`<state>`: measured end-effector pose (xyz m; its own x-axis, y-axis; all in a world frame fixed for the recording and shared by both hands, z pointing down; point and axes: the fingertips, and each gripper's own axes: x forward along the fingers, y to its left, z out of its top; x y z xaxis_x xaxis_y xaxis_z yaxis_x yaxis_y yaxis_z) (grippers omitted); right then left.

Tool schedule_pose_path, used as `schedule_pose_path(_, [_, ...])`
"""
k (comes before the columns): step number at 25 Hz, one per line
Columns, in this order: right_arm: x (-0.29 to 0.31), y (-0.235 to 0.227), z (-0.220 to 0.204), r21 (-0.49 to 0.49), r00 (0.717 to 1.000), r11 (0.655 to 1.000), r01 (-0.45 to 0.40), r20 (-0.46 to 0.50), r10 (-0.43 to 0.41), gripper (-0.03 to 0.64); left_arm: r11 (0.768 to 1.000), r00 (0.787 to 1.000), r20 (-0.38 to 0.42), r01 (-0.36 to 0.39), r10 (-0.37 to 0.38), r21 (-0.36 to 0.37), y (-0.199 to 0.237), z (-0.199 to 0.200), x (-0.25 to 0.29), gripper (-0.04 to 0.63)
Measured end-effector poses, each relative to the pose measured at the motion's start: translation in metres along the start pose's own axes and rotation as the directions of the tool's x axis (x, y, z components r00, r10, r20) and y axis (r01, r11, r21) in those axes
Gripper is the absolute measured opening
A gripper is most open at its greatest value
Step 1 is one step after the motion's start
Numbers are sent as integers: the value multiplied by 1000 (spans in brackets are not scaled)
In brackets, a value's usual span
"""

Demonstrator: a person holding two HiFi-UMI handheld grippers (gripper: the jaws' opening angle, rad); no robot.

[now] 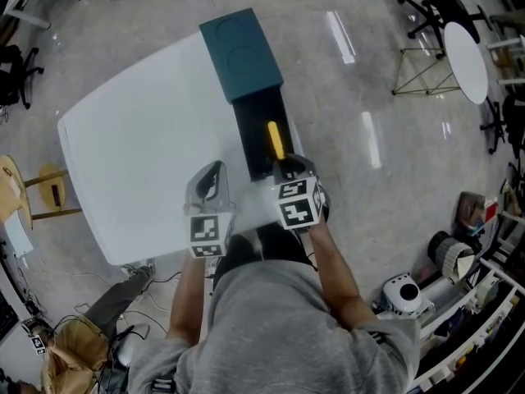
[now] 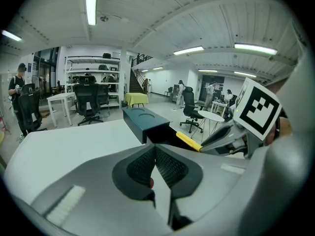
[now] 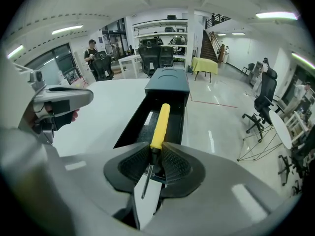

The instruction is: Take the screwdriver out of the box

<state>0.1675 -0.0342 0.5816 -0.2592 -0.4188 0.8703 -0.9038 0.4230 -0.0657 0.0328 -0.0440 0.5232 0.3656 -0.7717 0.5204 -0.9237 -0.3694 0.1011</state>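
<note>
A dark teal box [image 1: 243, 53] lies on the white table [image 1: 139, 154] with its black tray [image 1: 253, 134] slid out toward me. The yellow-handled screwdriver [image 1: 276, 140] points along the tray, slightly raised. My right gripper [image 1: 284, 169] is shut on it. In the right gripper view the pads clamp the black neck just below the handle [image 3: 160, 122], and the metal shaft runs back between the jaws of the right gripper [image 3: 153, 157]. My left gripper [image 1: 212, 180] hovers over the table left of the tray, its jaws together with nothing in them [image 2: 155, 162]. It also sees the box [image 2: 145, 122].
The box lies along the table's right edge, with shiny floor beyond. A wooden stool [image 1: 49, 189] stands off the table's left side. A round white table [image 1: 466, 60] and office chairs are at the far right, with clutter and a bag near my feet.
</note>
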Motion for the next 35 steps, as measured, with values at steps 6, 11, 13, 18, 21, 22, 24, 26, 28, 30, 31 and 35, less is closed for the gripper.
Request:
schedule_pose_path(6, [-17,7,18,-35,999,999,-10,50,12,81,999,999,32,-34,34,8,2,12,-15,11])
schedule_pose_path(11, [-31,19,37,-76,995,997,-25,94,32,81,997,995,60,-80,80,0,12,21,-34,11])
schedule_pose_path(13, [-35,27,42,-93,993,995,-33,106,43,81,995,993,67,-101,101,-5,16,21,-42,11])
schedule_pose_path(18, [-44,47,55,-137,988,989,-63,134,81,81,987,984,77,-158,159,-20,29,22,-63,11])
schedule_pose_path(21, [-48,58,62,-163,984,984,-76,147,101,81,981,978,85,-190,192,-34,37,21,-76,11])
schedule_pose_path(22, [-49,61,64,-172,983,982,-82,149,108,81,979,975,87,-200,203,-39,40,21,-79,11])
schedule_pose_path(24, [-51,67,67,-189,981,978,-93,151,123,81,974,970,90,-222,225,-48,44,21,-86,11])
schedule_pose_path(26, [-53,73,70,-205,979,973,-105,153,138,81,969,965,94,-241,245,-55,48,22,-92,11])
schedule_pose_path(28, [-53,80,73,-218,976,969,-117,154,152,81,964,960,95,-260,265,-62,54,20,-99,11])
schedule_pose_path(30, [-51,89,77,-230,974,965,-129,154,167,81,958,954,95,-277,283,-72,61,19,-105,11])
schedule_pose_path(31, [-51,93,79,-237,973,962,-133,154,173,81,955,952,95,-285,292,-77,64,18,-108,11])
schedule_pose_path(35, [-48,114,89,-272,968,950,-154,151,200,81,943,940,97,-317,326,-98,80,14,-122,11])
